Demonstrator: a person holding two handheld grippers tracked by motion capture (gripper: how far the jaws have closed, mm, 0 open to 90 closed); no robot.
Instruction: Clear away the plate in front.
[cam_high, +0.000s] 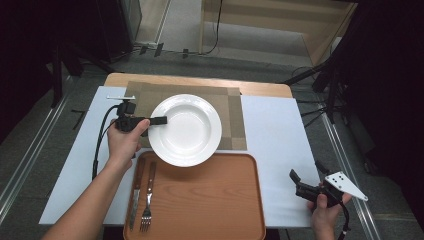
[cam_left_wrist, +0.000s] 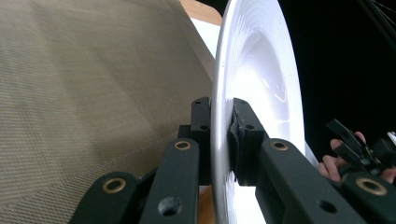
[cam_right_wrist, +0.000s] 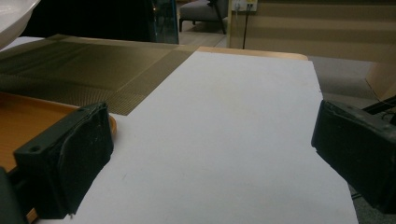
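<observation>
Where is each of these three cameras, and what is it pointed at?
High view: above the table, looking down; both forearms, left gripper on the plate, right gripper.
Left gripper view: on that gripper, along its jaws clamping the plate rim.
Right gripper view: low, between open jaws, across the white table.
Shared: placemat, plate.

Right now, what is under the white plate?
The plate, clamped at its rim by the left gripper, hangs over the woven placemat and the tray's far edge. What lies directly beneath its middle is covered.
</observation>
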